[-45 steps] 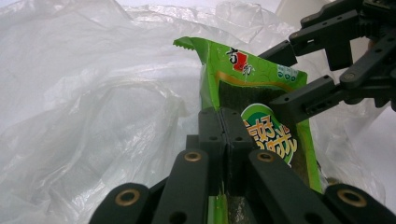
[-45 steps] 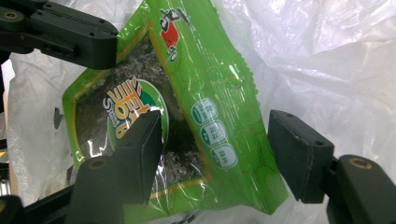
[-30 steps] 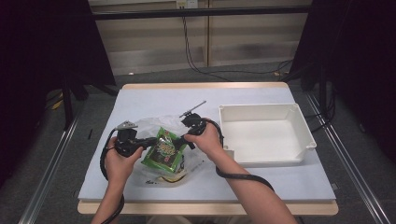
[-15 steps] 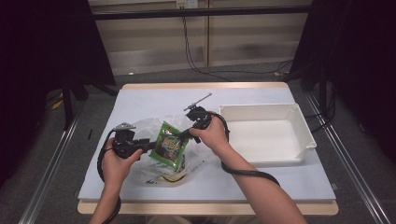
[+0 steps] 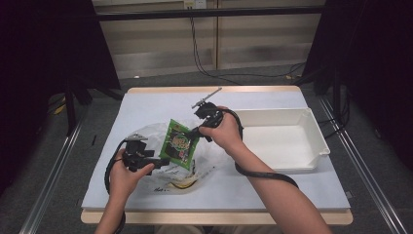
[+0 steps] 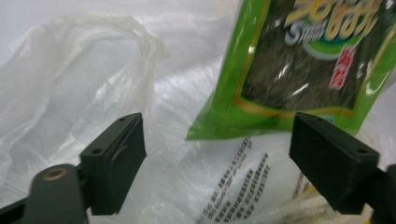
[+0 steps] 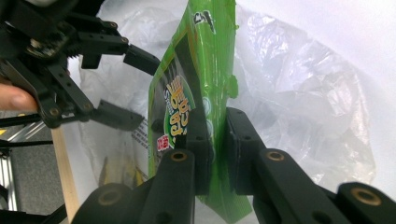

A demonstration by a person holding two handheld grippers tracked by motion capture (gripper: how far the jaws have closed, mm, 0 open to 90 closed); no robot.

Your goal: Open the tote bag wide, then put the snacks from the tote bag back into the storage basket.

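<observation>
My right gripper is shut on a green snack packet and holds it upright above a crumpled clear plastic bag lying on the table. To the packet's lower left, my left gripper points at it with its jaws wide apart. Those jaws have just been opening, and no pad presses on anything. In the left gripper view the packet's bottom edge hangs just beyond the jaws, over the bag.
A white tray stands at the right of the light table sheet. Something yellow lies in the bag's near end. Cables trail from both grippers, and the table's front edge is close to the forearms.
My right gripper has risen with the packet, drawing it up and away from the bag. My left gripper's jaws have spread wide while that hand stayed in place.
</observation>
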